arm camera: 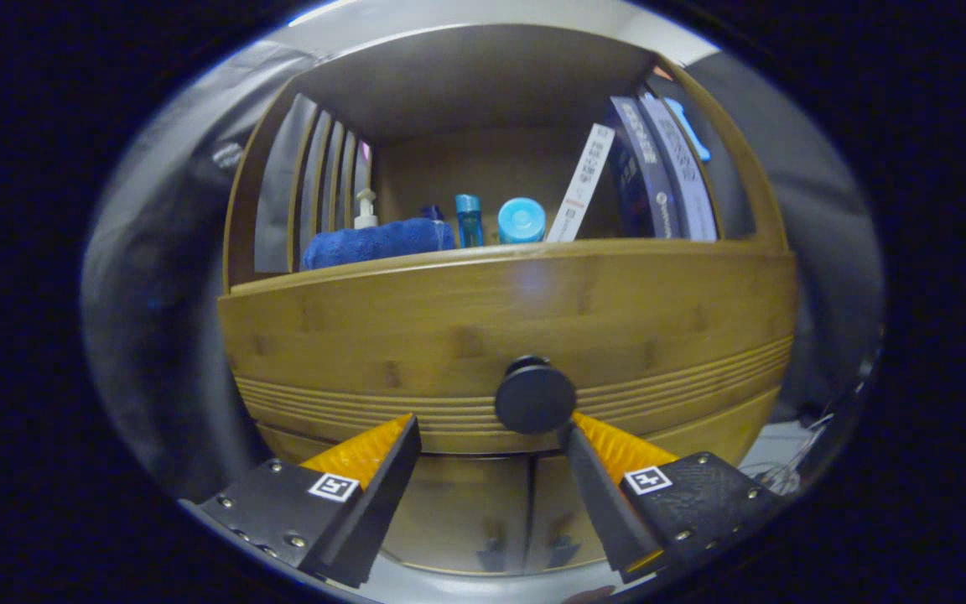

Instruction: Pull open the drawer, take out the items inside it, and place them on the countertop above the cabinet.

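Note:
A bamboo cabinet fills the view, with its wooden drawer front [466, 327] straight ahead of me and shut. A round dark knob [535, 399] sticks out of the drawer's lower middle. My gripper [491, 432] is open, its two fingertips just below the knob: the right fingertip [588, 432] almost touches the knob's lower right edge, the left one [395, 436] stands well off to its left. Nothing is held. The countertop [483, 250] runs along the drawer's top edge. The drawer's inside is hidden.
On the countertop shelf stand a folded blue towel [378, 242], a white pump bottle [366, 210], a slim blue bottle [468, 220], a round blue cap [521, 221], a white leaning box [581, 184] and upright books [659, 168]. Cabinet doors [483, 512] lie below the drawer.

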Motion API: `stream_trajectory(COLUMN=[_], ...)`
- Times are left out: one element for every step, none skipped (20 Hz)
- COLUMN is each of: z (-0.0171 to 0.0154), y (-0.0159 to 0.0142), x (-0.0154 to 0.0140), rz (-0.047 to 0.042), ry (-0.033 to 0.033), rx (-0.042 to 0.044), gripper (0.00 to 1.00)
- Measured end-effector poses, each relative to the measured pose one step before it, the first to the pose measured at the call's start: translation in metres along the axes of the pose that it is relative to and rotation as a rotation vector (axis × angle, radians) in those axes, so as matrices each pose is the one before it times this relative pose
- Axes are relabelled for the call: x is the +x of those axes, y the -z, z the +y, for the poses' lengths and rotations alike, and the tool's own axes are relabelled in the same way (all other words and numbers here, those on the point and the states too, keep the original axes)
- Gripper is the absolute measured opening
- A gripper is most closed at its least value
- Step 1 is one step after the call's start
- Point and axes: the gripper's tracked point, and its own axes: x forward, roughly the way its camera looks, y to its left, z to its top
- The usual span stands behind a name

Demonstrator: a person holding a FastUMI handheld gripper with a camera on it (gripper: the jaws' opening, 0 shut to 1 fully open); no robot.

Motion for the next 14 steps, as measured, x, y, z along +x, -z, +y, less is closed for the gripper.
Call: stream_trajectory(z=[-0.00286, -0.00287, -0.00662, -0.00492, -0.00535, -0.00202, -0.00236, -0.00278, -0.00392, -0.00354, -0.00202, 0.00018, 0.002, 0.00052], y=[-0.00389, -0.0089, -0.01481, -0.01447, -0.01427, -0.01642, -0.0154, -0.01265, -0.01096, -0.00951, -0.00759, -0.00629, -0.00674, -0.00786], x=[-0.01271, -0.01248, -0.01347, -0.01236, -0.01352, -0.0146, -0.01477, -0.01266, -0.01586, -0.01213, -0.0107, -0.00988, -0.00869, -0.00903], rz=[0.00951, -0.00326, -0.0189, -0.02457, -0.02317, -0.03226, -0.02819, -0.01854, -0.01807, -0.01441, -0.00296, 0.00428, 0.00791, 0.00555], ry=[-0.00459, 0.00022, 0.00317, 0.0114, 0.00678, 0.00049, -0.00608, -0.00004, 0.01215, 0.0128, 0.00734, -0.0019, -0.00503, 0.00134], rx=[-0.01329, -0.00603, -0.00282, -0.00468, -0.00413, 0.00013, -0.0041, -0.00866, -0.01119, -0.01362, -0.01741, -0.0217, -0.01731, -0.0054], gripper=[0.99, 0.99, 0.99, 0.99, 0.99, 0.99, 0.99, 0.99, 0.99, 0.99, 0.99, 0.99, 0.99, 0.99])
